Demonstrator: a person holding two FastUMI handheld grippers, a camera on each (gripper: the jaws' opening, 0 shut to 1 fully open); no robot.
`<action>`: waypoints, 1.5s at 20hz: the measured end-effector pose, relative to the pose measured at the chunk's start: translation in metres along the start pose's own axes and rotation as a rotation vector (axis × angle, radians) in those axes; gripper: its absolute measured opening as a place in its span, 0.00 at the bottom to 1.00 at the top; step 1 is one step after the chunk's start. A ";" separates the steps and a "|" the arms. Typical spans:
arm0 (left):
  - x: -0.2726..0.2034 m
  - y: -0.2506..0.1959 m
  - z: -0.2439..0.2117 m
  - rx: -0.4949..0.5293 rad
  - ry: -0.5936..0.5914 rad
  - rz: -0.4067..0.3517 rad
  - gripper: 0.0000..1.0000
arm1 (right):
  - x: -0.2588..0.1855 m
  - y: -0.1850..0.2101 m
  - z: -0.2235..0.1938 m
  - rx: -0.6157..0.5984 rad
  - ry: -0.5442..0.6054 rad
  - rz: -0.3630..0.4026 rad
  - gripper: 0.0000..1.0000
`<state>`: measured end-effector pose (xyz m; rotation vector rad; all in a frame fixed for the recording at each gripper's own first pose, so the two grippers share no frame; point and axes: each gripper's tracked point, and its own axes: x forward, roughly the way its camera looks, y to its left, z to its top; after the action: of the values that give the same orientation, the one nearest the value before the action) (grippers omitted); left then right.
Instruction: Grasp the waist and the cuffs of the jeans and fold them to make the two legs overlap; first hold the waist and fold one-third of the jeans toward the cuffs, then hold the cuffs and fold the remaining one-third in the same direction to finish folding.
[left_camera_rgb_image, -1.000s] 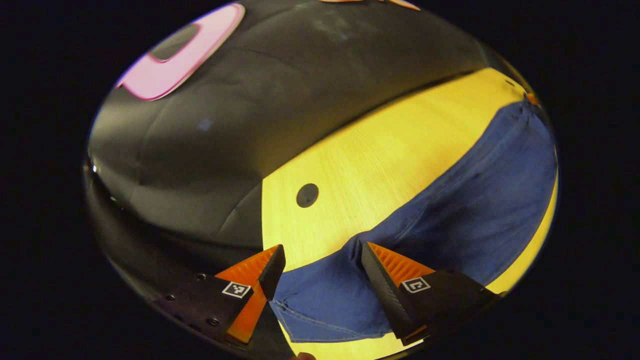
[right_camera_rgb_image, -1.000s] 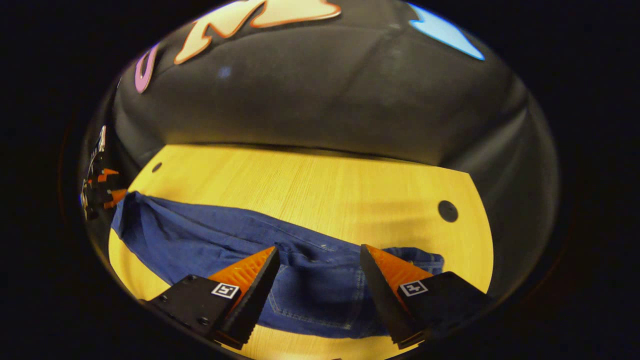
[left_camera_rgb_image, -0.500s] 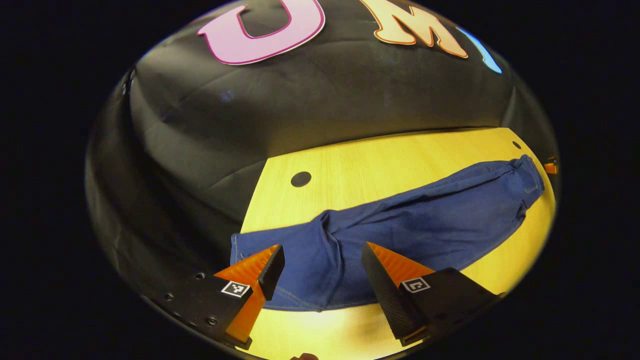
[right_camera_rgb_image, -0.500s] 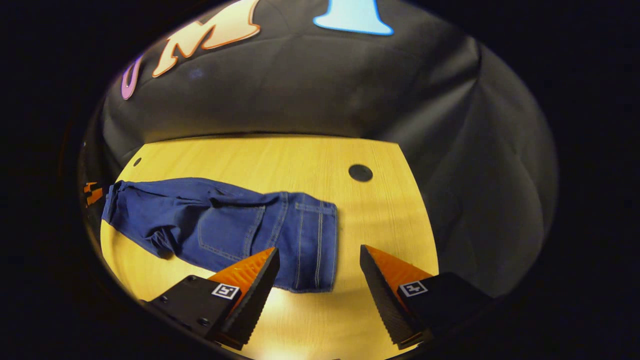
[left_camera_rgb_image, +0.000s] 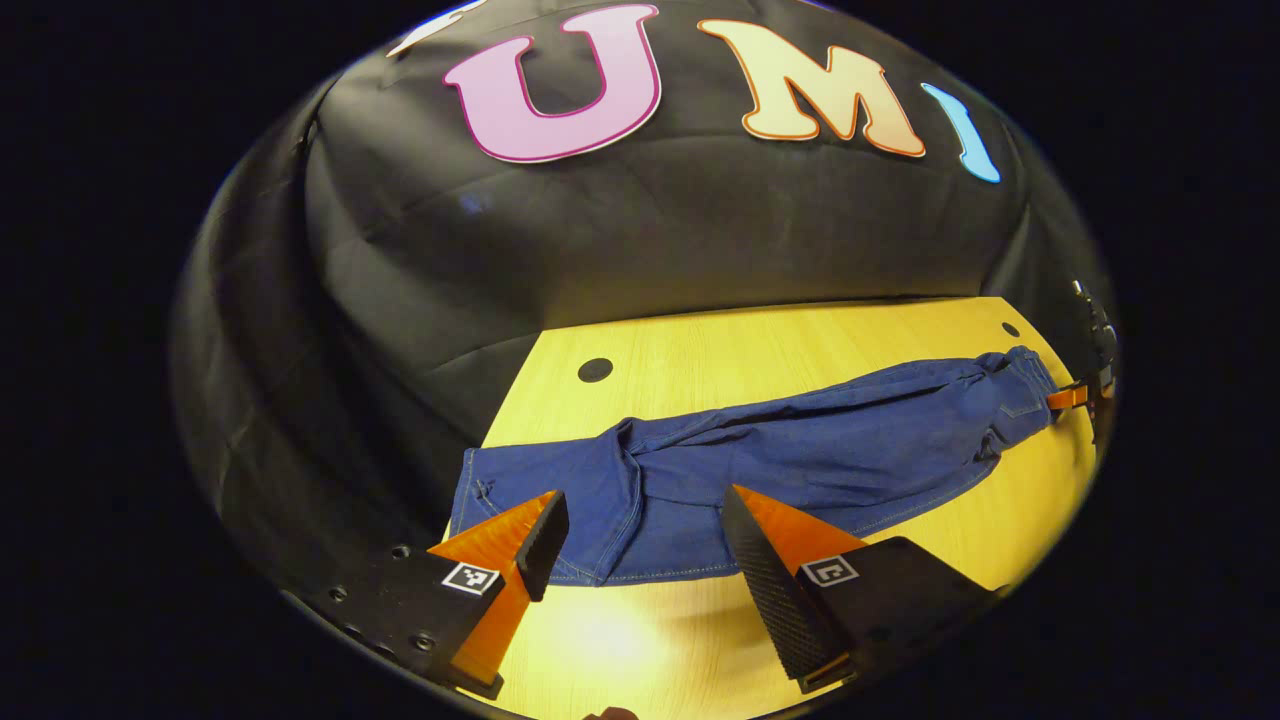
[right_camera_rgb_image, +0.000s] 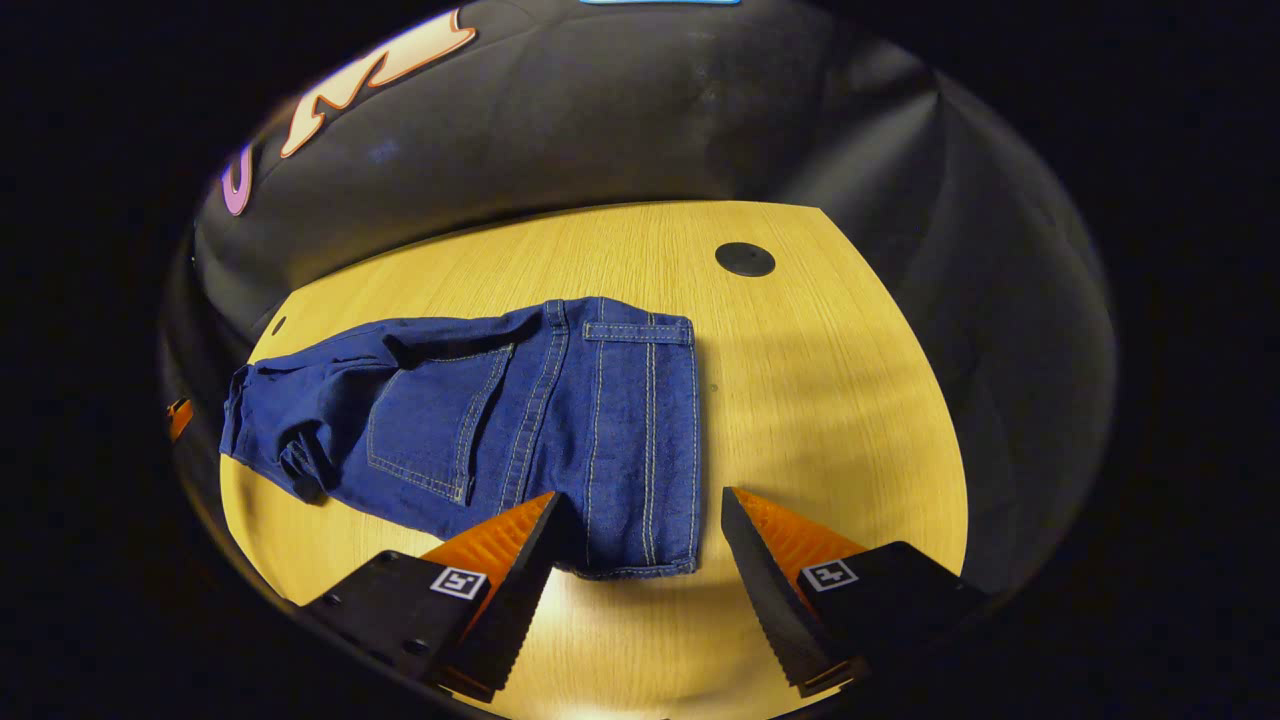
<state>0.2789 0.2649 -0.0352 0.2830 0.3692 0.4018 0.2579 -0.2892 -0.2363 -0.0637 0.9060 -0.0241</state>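
Dark blue jeans lie lengthwise on the wooden table, the legs laid one over the other. In the left gripper view the cuffs are nearest, and my left gripper hangs open above their near hem with nothing held. In the right gripper view the waistband and a back pocket face me; my right gripper is open over the waist's near corner. The right gripper also shows far off by the waist end in the left gripper view.
The table has round dark holes near its back corners. Black cloth walls close in behind and at both ends. Bare wood runs along the near edge in front of the jeans and behind them.
Both grippers have drawn back and up from the jeans, staying open. The jeans, earlier close under the fingers, now lie flat farther ahead in both views.
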 end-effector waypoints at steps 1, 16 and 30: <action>-0.001 0.001 0.000 -0.007 -0.006 0.005 0.93 | 0.000 0.002 -0.001 0.006 0.002 0.010 0.98; -0.010 -0.043 -0.012 -0.122 -0.008 -0.025 0.93 | 0.003 0.020 -0.001 0.066 -0.067 0.017 0.30; -0.016 -0.031 -0.048 -0.223 0.011 -0.114 0.94 | -0.018 0.014 0.015 0.008 -0.072 -0.218 0.03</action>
<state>0.2558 0.2395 -0.0844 0.0423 0.3464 0.3290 0.2584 -0.2741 -0.2142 -0.1546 0.8239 -0.2269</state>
